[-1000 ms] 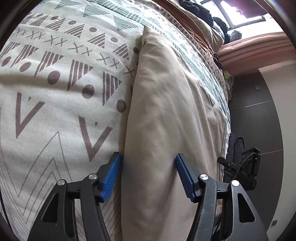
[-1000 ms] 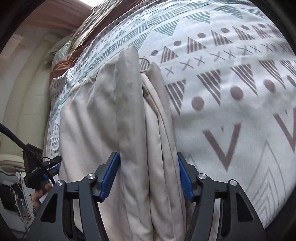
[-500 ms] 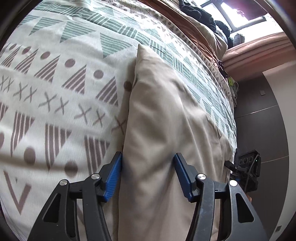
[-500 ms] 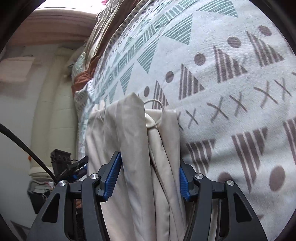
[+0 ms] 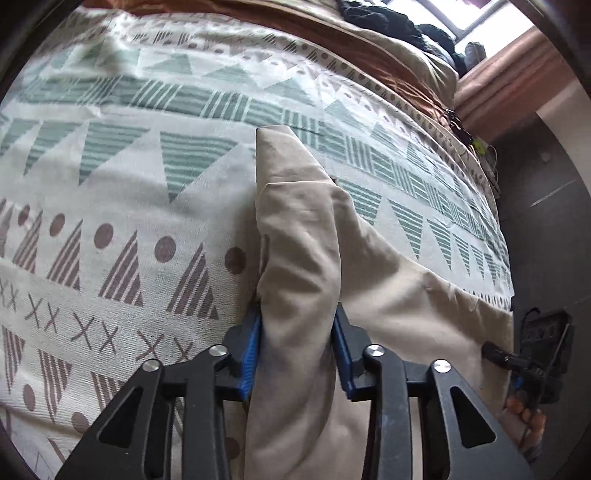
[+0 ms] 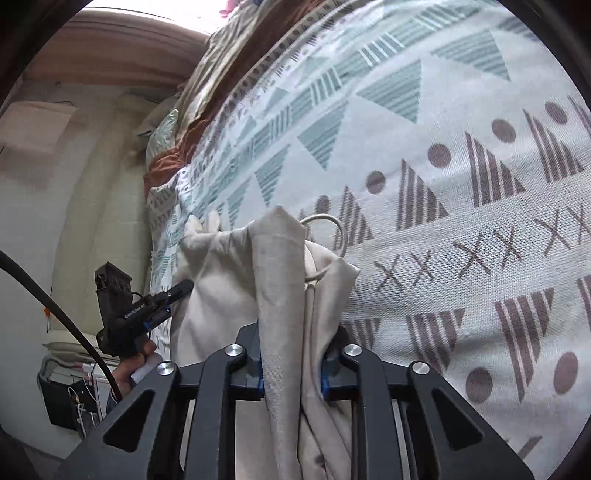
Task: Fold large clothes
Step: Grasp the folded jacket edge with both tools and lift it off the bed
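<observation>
Beige trousers [image 5: 295,280] bunch into creased folds, pinched by left tool [image 5: 295,350] and right tool [image 6: 291,369].

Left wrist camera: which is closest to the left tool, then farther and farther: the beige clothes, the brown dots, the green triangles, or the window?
1. beige clothes, pinched in the left tool.
2. brown dots, on the bedspread to the left, just beyond.
3. green triangles, higher up the bedspread.
4. window, top right, past the bed.
</observation>
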`<state>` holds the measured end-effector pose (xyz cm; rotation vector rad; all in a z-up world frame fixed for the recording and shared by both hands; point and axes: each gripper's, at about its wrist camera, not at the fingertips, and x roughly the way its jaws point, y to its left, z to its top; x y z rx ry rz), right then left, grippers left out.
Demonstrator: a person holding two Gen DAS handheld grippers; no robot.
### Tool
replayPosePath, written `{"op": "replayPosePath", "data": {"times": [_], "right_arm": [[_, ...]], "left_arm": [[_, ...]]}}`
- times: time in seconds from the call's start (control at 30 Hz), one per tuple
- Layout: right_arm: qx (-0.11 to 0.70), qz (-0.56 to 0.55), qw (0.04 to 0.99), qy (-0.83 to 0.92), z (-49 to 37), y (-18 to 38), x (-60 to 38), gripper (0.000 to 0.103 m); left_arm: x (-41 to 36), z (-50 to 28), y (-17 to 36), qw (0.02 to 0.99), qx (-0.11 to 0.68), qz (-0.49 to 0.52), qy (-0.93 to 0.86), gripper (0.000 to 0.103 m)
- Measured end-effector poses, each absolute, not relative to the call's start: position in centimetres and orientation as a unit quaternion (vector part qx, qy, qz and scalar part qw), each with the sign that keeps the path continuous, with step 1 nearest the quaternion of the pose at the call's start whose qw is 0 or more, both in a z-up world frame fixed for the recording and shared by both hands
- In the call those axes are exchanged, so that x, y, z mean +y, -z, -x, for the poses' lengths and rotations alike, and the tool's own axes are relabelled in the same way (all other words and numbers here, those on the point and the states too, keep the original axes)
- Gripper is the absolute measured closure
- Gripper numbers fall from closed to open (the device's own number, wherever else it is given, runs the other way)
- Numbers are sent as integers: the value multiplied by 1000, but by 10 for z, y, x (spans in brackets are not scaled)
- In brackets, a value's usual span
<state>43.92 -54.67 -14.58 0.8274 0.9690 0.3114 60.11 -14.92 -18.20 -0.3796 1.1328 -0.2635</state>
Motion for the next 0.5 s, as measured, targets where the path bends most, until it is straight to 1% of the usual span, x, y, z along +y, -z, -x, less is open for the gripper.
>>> {"op": "replayPosePath", "data": {"times": [0.03, 0.07, 0.13, 0.37, 0.5], "right_arm": [[446, -383, 796, -145, -434, 142, -545, 89], [440, -383, 799, -147, -429, 137, -542, 92], [430, -380, 805, -150, -423, 127, -536, 92], [393, -351, 835, -163, -383, 79, -505, 93], [371, -338, 847, -174, -346, 51, -495, 93]], "left_arm": [[-151, -599, 177, 823, 527, 172, 125, 74], [-151, -597, 173, 825, 523, 171, 126, 75], [-150, -593, 161, 830, 515, 174, 126, 77], [-142, -575, 115, 845, 480, 187, 142, 80], [-131, -557, 85, 855, 454, 200, 152, 81]]}}
